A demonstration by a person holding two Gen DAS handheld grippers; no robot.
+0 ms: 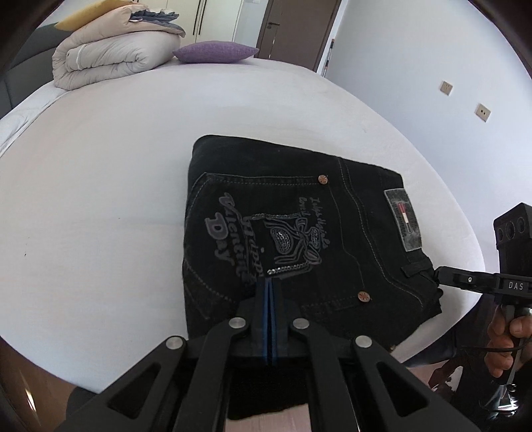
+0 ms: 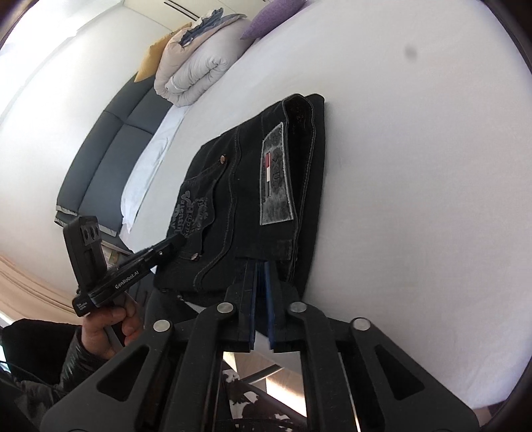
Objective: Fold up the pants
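Black pants, denim, folded into a compact rectangular stack, lying flat on the white bed close to its near edge; back pocket uppermost, bearing grey embroidered lettering and a sequinned bow motif, two copper rivets at the pocket corners, contrast stitching along the seams. Grey waistband patch with a red-and-white stripe, set toward the right end of the stack, where the waistband and a belt loop face the bed's right edge. Left gripper: black linkage, blue-lined fingers pressed together with no gap showing, tips resting at the near side of the folded stack over the pocket; whether any cloth is pinched between them cannot be told. Right gripper: same make, fingers nearly together with only a thin slit between the blue pads, tips at the waistband end of the stack just under the patch; a grip on the fabric cannot be confirmed. Right hand wrapped around that tool's handle, seen at the bed's right edge in the left wrist view. Left hand, in a dark sleeve, around the other tool's handle in the right wrist view. Rolled beige comforter at the far left corner of the bed, with a yellow cushion behind it. Purple pillow beside the comforter along the far edge. Dark grey upholstered headboard beyond the bed's far side. Brown door and white wall behind.
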